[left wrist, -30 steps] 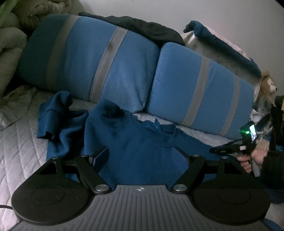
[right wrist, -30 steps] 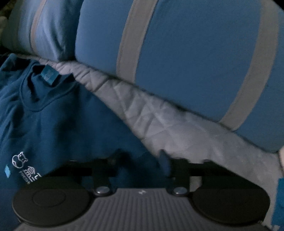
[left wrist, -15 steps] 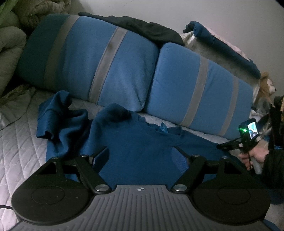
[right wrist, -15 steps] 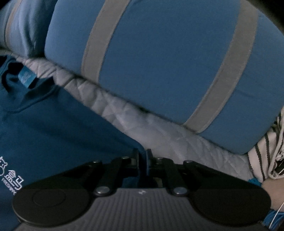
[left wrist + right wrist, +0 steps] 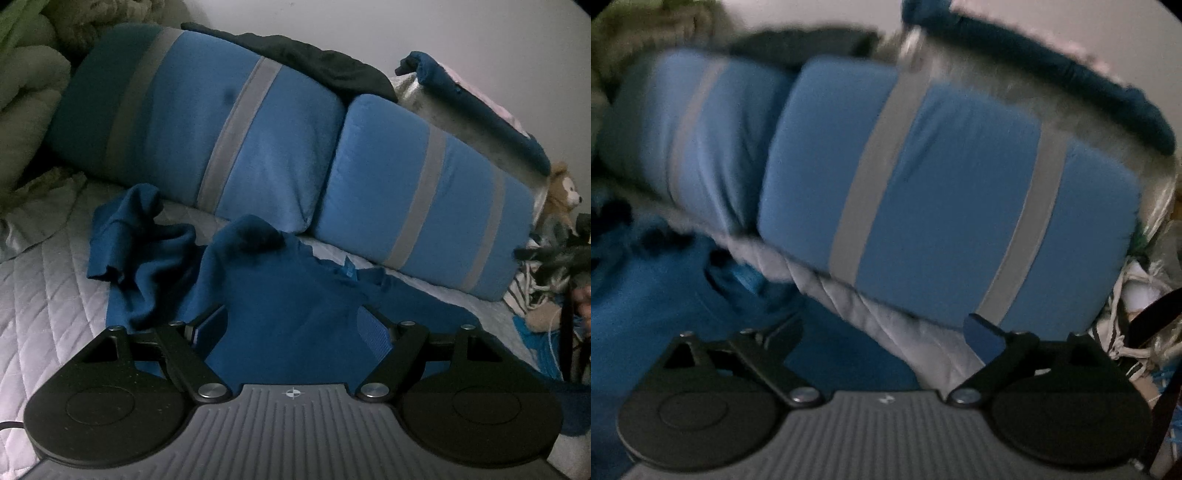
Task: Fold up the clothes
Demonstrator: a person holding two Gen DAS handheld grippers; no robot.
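A dark blue sweatshirt (image 5: 295,295) lies front up on the quilted bed cover (image 5: 40,295), its collar tag toward the pillows and its left sleeve (image 5: 129,236) bunched up. My left gripper (image 5: 291,328) hovers open over the shirt's chest, nothing between its fingers. In the blurred right wrist view, my right gripper (image 5: 886,332) is open above the shirt's right shoulder edge (image 5: 683,314) and the bare quilt (image 5: 916,339); it holds nothing.
Two blue pillows with grey stripes (image 5: 229,140) (image 5: 424,195) lean along the back. A black garment (image 5: 314,62) lies on top of them. Crumpled bedding (image 5: 26,92) sits at the left. A teddy bear (image 5: 561,195) and striped cloth (image 5: 524,284) crowd the right side.
My right gripper was shut on the shirt's shoulder edge half a second ago; it has let go, opened and swung upward. The shirt's right side now lies stretched flatter. My left gripper stayed open.
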